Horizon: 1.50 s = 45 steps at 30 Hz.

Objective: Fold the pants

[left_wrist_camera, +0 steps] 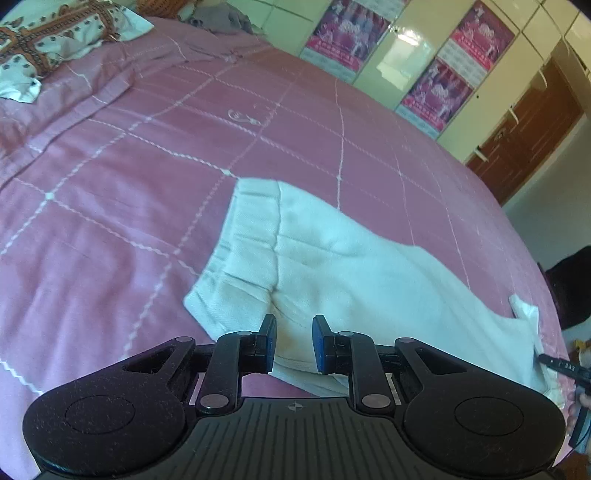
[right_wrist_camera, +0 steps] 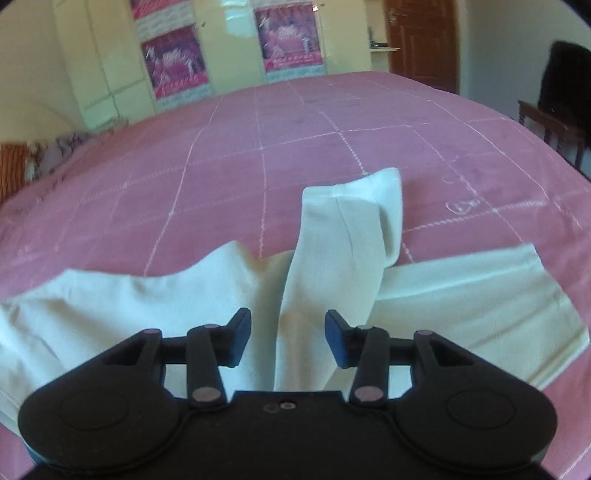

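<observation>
White pants (left_wrist_camera: 369,280) lie flat on the pink bedspread (left_wrist_camera: 147,166), with the elastic waistband (left_wrist_camera: 240,236) toward the left. My left gripper (left_wrist_camera: 294,343) hovers over the near edge of the seat. It is shut down to a narrow slit and nothing is pinched. In the right wrist view one pant leg (right_wrist_camera: 343,240) is turned up and lies across the other leg (right_wrist_camera: 480,295). My right gripper (right_wrist_camera: 288,339) stands open above that turned leg, and its pads do not press the cloth. A tip of the right gripper (left_wrist_camera: 557,363) shows at the leg's hem.
A patterned cloth (left_wrist_camera: 48,44) and grey clothes (left_wrist_camera: 221,18) lie at the head of the bed. Cream wardrobes with pink posters (left_wrist_camera: 436,92) and a brown door (left_wrist_camera: 528,129) stand beyond the bed. A chair with a dark garment (right_wrist_camera: 561,103) stands at the right.
</observation>
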Available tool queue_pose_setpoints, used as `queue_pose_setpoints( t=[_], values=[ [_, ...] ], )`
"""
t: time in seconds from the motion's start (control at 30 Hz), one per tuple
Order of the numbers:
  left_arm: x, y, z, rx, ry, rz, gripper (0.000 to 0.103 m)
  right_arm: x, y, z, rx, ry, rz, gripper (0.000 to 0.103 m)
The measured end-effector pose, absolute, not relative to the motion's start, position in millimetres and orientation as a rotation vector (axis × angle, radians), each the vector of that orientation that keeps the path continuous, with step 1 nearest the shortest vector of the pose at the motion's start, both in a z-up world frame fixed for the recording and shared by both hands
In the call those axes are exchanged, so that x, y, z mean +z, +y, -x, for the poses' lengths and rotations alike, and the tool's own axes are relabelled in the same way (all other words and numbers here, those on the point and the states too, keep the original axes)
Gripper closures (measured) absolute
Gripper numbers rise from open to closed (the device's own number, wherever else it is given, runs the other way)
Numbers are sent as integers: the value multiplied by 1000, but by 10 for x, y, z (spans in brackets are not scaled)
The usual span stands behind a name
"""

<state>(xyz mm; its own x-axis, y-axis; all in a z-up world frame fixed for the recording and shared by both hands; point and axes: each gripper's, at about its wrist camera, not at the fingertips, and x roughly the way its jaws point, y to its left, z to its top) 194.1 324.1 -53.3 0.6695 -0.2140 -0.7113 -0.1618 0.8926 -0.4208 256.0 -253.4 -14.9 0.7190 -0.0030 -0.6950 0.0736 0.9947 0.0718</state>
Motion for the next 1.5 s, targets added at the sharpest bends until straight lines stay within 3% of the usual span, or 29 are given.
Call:
queue_pose_setpoints(
  t=[0.07,0.1,0.17,0.3,0.4,0.47,0.5,0.57,0.63,0.73,0.87,0.93,0.97,1.0,1.07,1.3,1.43,1.5],
  values=[
    [-712,3139,-2082,-14,919,466,83,-218,-2427,-2722,-81,808,58,54],
    [-767,3093,-2119,-4,928,449,83,-259,-2421,-2755,-93,827,110,60],
    [-794,3084,-2112,17,917,463,83,-239,-2560,-2688,-58,821,79,94],
    [-806,3097,-2040,20,902,482,83,-39,-3011,-2136,-78,726,-120,96],
    [-831,3128,-2022,21,898,518,84,-230,-3337,-1751,-128,748,-275,101],
    [-833,3122,-2053,21,907,515,83,-516,-3487,-1714,-186,842,-288,102],
    [-825,3109,-2061,21,911,507,84,-539,-3551,-1661,-164,818,-326,96],
    [-813,3088,-2078,21,918,486,84,-380,-3550,-1541,-143,712,-320,72],
    [-815,3092,-2101,27,921,487,83,-178,-3482,-1530,-115,616,-269,71],
    [-818,3082,-2100,33,919,489,83,33,-3377,-1823,-66,593,-206,52],
    [-829,3105,-2084,31,915,511,84,36,-3137,-2360,-18,665,-33,47],
    [-840,3122,-2082,30,914,524,84,-34,-2982,-2574,-43,713,88,47],
    [-841,3123,-2081,27,914,523,84,-65,-2923,-2654,-79,737,153,57],
    [-843,3127,-2081,25,913,523,84,-66,-2931,-2696,-103,733,174,93],
    [-850,3143,-2077,19,911,524,84,19,-3107,-2612,-112,696,61,99],
    [-875,3153,-2048,12,893,531,84,-107,-3958,-1540,-196,509,-441,99],
    [-867,3165,-2047,17,896,545,84,-559,-4199,-1399,-199,581,-610,97],
    [-861,3153,-2049,21,897,540,84,-615,-4308,-1372,-212,577,-693,86]
  ],
)
